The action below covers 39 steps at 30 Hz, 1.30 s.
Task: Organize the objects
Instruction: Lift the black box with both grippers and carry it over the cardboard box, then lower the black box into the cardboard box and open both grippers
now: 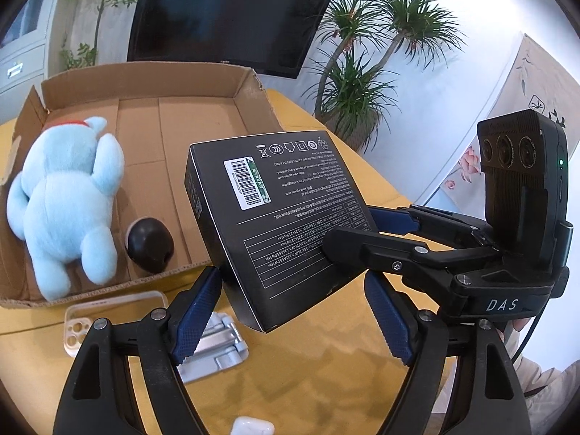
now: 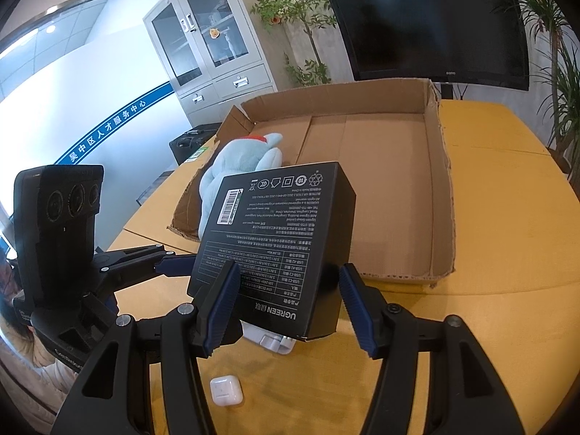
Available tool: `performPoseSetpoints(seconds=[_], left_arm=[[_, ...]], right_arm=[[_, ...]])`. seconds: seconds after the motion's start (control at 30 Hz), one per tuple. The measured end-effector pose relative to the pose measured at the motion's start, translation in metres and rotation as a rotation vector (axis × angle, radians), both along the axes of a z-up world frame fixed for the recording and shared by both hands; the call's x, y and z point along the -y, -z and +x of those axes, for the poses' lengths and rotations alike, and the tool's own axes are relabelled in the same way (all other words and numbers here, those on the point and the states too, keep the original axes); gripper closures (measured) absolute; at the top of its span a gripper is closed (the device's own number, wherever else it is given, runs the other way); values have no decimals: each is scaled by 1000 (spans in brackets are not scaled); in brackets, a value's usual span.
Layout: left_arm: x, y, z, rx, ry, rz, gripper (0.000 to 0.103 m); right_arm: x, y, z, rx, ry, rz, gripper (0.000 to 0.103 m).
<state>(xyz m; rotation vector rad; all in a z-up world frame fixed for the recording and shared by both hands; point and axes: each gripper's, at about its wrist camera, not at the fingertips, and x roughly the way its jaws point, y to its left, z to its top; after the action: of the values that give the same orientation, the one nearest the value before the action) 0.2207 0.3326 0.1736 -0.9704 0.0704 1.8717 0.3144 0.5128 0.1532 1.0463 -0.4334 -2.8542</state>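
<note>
A black Ugreen box (image 1: 275, 217) (image 2: 279, 239) is held tilted above the yellow table. My right gripper (image 1: 348, 232) (image 2: 290, 301) is shut on the black box, its blue pads against the box's sides. My left gripper (image 1: 293, 311) (image 2: 174, 264) is wide around the box's other end; I cannot tell if its pads touch it. An open cardboard box (image 1: 145, 83) (image 2: 442, 195) lies beyond, holding a light-blue plush toy (image 1: 65, 203) (image 2: 239, 166) and a dark round object (image 1: 150, 244).
On the yellow table (image 1: 326, 373) (image 2: 507, 239) lie a clear phone case (image 1: 108, 311), a silver folding stand (image 1: 217, 348) (image 2: 268, 339) and a white earbuds case (image 1: 252, 426) (image 2: 225, 390). A black TV (image 2: 435, 18), plants and a metal cabinet (image 2: 214, 40) stand behind.
</note>
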Motion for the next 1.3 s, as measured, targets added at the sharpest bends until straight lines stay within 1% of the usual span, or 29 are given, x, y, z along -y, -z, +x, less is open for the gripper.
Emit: performPoseSetpoints(seconds=[0.37, 0.63, 0.87, 1.3], left_arm=[[-8, -1, -18, -20, -5, -7, 23], [-18, 6, -35, -10, 0, -27, 23], [-30, 22, -58, 20, -10, -42, 23], [-53, 57, -96, 86, -9, -81, 23]], right_arm=[[-9, -2, -17, -9, -7, -4, 47], [-18, 6, -31, -6, -13, -18, 47], [-33, 18, -50, 13, -16, -44, 47], [-55, 52, -87, 77, -8, -92, 47]])
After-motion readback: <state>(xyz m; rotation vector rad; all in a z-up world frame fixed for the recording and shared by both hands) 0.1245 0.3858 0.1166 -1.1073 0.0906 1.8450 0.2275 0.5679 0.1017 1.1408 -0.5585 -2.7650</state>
